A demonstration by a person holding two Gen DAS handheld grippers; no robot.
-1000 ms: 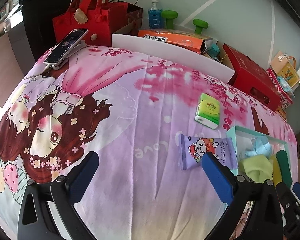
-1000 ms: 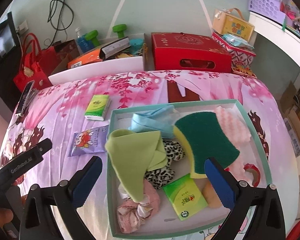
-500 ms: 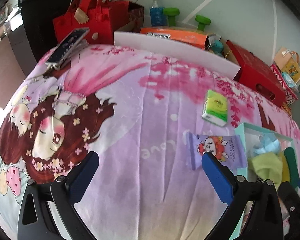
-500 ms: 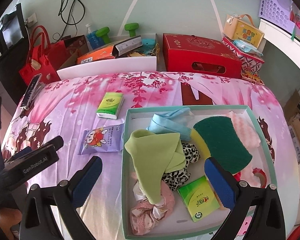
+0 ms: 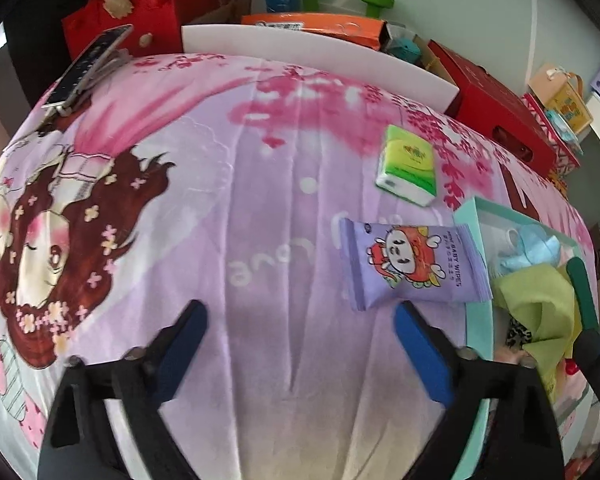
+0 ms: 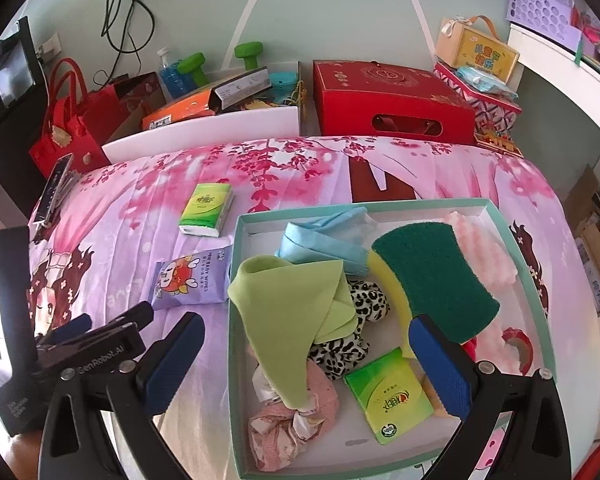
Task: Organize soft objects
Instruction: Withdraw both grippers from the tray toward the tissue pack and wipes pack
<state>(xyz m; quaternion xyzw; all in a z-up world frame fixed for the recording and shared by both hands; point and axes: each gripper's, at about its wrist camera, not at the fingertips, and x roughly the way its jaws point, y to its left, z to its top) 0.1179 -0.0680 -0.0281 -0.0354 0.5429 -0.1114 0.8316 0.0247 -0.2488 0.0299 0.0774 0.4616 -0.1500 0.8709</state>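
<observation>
A purple baby-wipes pack (image 5: 412,264) lies flat on the cartoon-print blanket, just left of the teal box (image 5: 474,320). Beyond it lies a green tissue pack (image 5: 408,164). My left gripper (image 5: 300,312) hovers low over the blanket. Its jaws are closing with only blanket between them, and the wipes pack sits just past the right fingertip. My right gripper (image 6: 306,324) stands open above the teal box (image 6: 236,320), which holds a lime cloth (image 6: 292,304), a green sponge (image 6: 432,276), a blue cloth (image 6: 324,240), scrunchies and another tissue pack (image 6: 388,396).
A phone on a stand (image 5: 88,68) rests at the blanket's far left corner. Behind the blanket stand a white board (image 6: 204,136), a red bag (image 6: 68,120), an orange carton, green dumbbells and a red gift box (image 6: 392,100). The left gripper's body (image 6: 100,336) shows at the right view's lower left.
My left gripper has sunk closer to the blanket and nearer the wipes pack, and its jaws have narrowed. The right gripper has stayed open over the box.
</observation>
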